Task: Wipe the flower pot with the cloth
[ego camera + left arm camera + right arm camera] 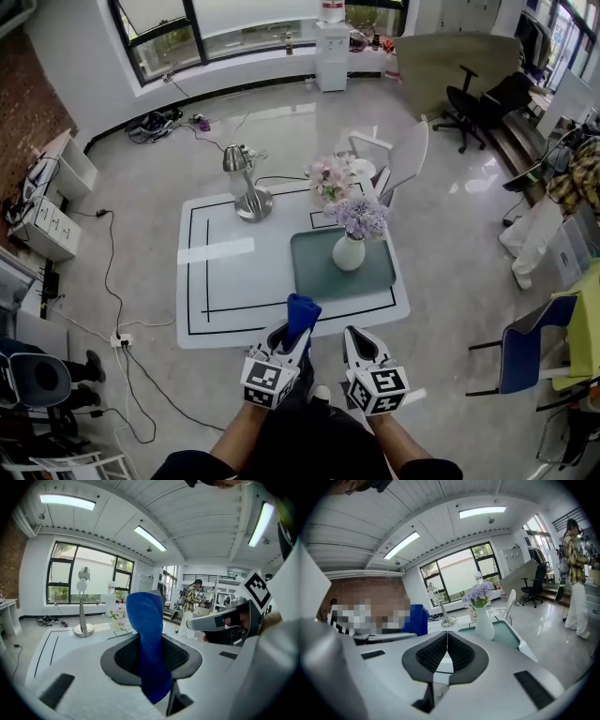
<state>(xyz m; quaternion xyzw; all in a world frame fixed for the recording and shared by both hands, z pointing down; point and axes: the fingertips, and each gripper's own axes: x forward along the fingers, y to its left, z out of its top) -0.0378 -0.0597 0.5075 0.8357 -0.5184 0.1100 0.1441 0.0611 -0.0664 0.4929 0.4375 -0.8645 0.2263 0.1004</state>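
A white flower pot with purple flowers stands on a green mat on the white table; it also shows in the right gripper view as the white flower pot. My left gripper is shut on a blue cloth, held near the table's front edge; in the left gripper view the blue cloth sticks up between the jaws. My right gripper sits beside it, shut with nothing between its jaws. Both grippers are well short of the pot.
A metal lamp stands at the table's back left, with a second pink bouquet behind the pot. A white chair is at the far side, a blue chair to the right, cables on the floor left.
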